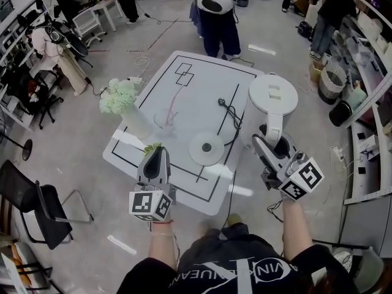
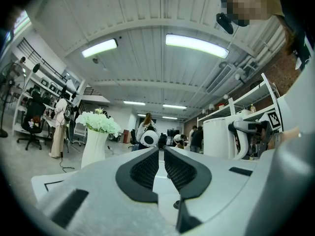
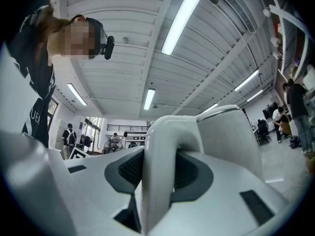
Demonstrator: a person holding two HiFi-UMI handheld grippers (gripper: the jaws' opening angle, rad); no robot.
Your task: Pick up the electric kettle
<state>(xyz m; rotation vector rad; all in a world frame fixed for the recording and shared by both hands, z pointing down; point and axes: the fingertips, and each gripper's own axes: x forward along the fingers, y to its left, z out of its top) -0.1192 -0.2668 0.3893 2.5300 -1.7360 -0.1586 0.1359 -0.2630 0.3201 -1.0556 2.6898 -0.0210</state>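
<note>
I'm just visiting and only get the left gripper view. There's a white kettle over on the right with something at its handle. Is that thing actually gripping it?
Observer: Yes. In the right gripper view, the right gripper has its jaws closed on the kettle's handle.
Operator: Is the kettle standing on its stand?
Observer: No. The head view shows the round base bare on the table, with the kettle away from it, past the table's right edge.
Operator: Is that base plugged in?
Observer: A black cord lies on the table beside it. I cannot tell whether it is plugged in.
</note>
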